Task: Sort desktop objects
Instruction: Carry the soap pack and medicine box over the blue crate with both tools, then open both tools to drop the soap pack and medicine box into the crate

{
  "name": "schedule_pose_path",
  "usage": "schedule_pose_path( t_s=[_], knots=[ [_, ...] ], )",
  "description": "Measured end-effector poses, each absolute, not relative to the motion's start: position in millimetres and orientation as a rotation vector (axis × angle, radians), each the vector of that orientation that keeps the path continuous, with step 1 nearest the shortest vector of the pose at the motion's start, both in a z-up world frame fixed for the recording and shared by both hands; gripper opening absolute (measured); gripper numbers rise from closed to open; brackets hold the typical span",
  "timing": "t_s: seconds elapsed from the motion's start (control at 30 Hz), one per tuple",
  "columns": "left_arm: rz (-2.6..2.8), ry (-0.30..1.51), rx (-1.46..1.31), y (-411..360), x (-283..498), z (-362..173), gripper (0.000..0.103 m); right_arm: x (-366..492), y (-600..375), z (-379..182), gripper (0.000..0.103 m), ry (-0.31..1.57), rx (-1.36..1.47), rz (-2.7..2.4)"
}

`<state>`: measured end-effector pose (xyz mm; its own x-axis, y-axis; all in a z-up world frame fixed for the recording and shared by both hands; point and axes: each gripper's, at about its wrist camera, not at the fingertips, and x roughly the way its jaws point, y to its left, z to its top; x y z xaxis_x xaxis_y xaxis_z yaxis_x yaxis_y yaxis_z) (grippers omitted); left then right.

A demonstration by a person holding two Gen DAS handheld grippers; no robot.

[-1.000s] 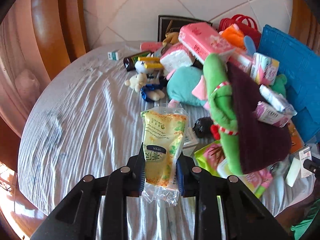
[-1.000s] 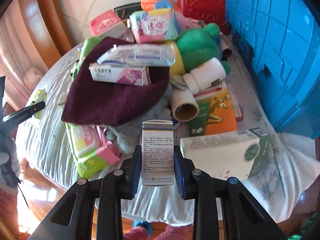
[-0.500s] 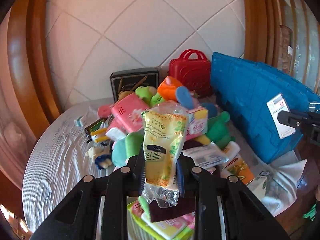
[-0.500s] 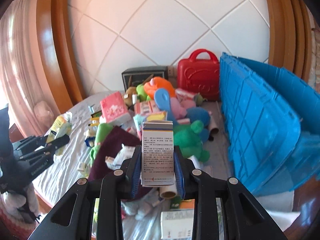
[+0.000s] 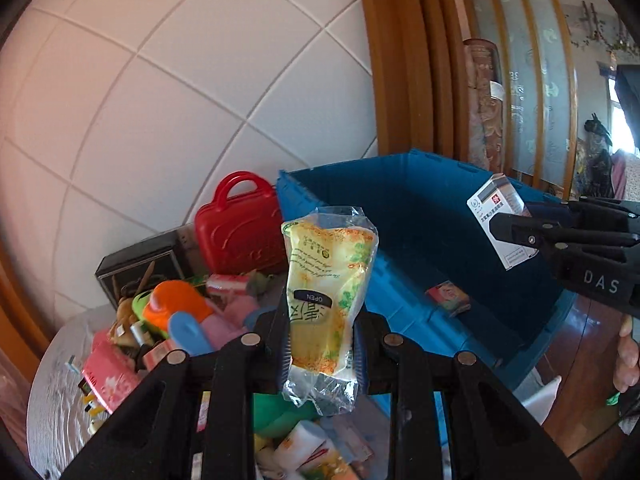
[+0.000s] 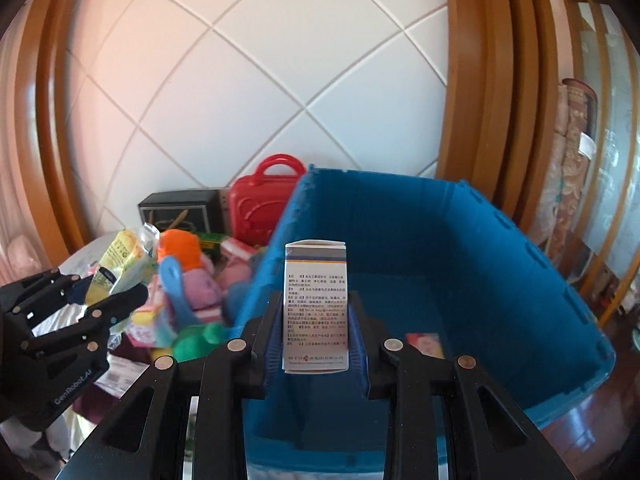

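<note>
Now both loaded claws have risen above the blue bin (image 6: 460, 240).

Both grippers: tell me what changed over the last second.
Both rose from the cluttered table toward the blue crate. The right gripper now holds its white box above the crate; the left gripper brought its yellow packet near the crate's rim. Grips unchanged; nothing released.

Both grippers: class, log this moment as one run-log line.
left gripper: shut on yellow pouch | right gripper: shut on white box | blue bin: holds one small packet
</note>
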<state>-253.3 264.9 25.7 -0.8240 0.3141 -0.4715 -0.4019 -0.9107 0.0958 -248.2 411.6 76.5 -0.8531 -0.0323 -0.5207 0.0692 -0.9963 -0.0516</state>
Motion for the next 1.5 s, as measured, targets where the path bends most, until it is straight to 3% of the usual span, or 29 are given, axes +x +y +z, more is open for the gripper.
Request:
schedule_pose_path(
  t_s=[0.33,0.7,1.03,1.13,1.3,1.5],
  knots=[
    [2.448,0.383,-0.830,399,-301,37,0.024,-282,532,56,0.029,0.095,1.069,-3.040],
    [2.378,0.470,-0.939,454,-301,8,0.026,-294,587,13,0.029,0.086,1.227,-3.015],
    [2.408,0.469,-0.936,451,-299,7,0.057,-304,603,11,0.030,0.065,1.203,-3.034],
    [2.416,0.471,-0.926,449,-298,7,0.062,-304,604,15,0.042,0.063,1.183,-3.049],
    [2.432,0.445,-0.906,440,-293,10,0.063,-299,604,21,0.086,0.067,1.147,-3.084],
    [2.473,0.389,-0.845,419,-279,21,0.063,-287,597,28,0.103,0.077,1.093,-3.092]
  ],
)
